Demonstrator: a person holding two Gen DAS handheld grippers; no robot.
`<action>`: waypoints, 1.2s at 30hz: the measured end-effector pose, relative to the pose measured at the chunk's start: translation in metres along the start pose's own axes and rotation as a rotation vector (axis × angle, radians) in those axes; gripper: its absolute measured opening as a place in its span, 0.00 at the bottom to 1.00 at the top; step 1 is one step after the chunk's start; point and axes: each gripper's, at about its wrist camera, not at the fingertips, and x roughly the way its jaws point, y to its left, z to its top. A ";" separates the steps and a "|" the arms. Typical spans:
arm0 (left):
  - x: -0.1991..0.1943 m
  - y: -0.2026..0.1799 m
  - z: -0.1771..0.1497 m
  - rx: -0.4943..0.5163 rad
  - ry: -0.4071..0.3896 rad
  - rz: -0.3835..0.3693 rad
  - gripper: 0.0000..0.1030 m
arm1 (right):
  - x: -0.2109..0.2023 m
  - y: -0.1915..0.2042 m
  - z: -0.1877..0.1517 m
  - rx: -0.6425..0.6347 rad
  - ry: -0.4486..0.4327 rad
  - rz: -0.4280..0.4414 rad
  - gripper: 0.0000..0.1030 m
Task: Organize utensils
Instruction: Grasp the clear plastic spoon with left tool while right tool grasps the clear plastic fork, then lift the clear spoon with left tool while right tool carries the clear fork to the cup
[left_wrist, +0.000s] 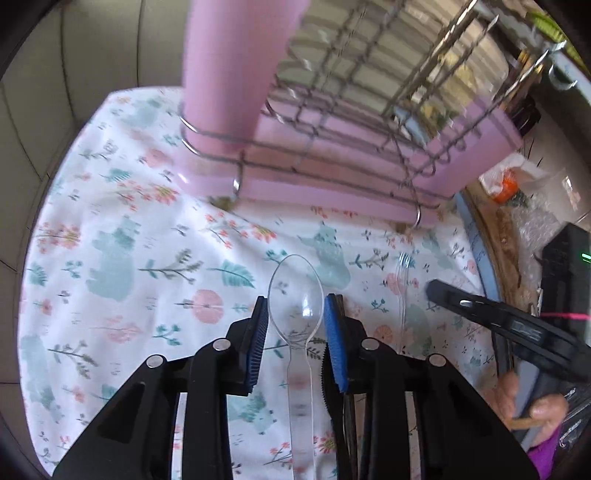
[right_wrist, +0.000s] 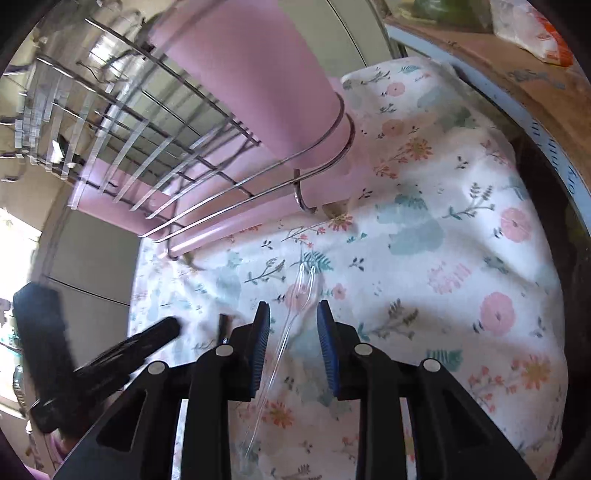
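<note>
**op:** Left gripper (left_wrist: 297, 332) on my feed sits low over the floral cloth (left_wrist: 122, 236), jaws partway open, and the clear plastic spoon (left_wrist: 295, 291) lies flat between the blue pads. Can't tell if they touch its bowl.

**reply:** And the other side?

**op:** Right gripper (right_wrist: 293, 332), also partly open, straddles the clear plastic fork (right_wrist: 295, 306) without squeezing it. Both utensils lie on the cloth near the pink dish rack (left_wrist: 332, 177), outside its pink cup (left_wrist: 236, 74).

We see bright daylight, glare on the far wire rack (left_wrist: 369, 92), motion blur there, and dark fisheye-bent edges.
</note>
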 end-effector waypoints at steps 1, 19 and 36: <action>-0.006 0.002 0.000 -0.004 -0.017 -0.007 0.30 | 0.005 0.002 0.002 -0.006 0.012 -0.020 0.28; -0.053 0.002 -0.017 0.042 -0.190 0.030 0.30 | 0.033 0.028 -0.002 -0.084 -0.026 -0.157 0.13; -0.116 0.019 -0.036 -0.027 -0.409 0.125 0.30 | -0.037 0.059 -0.015 -0.161 -0.252 -0.055 0.13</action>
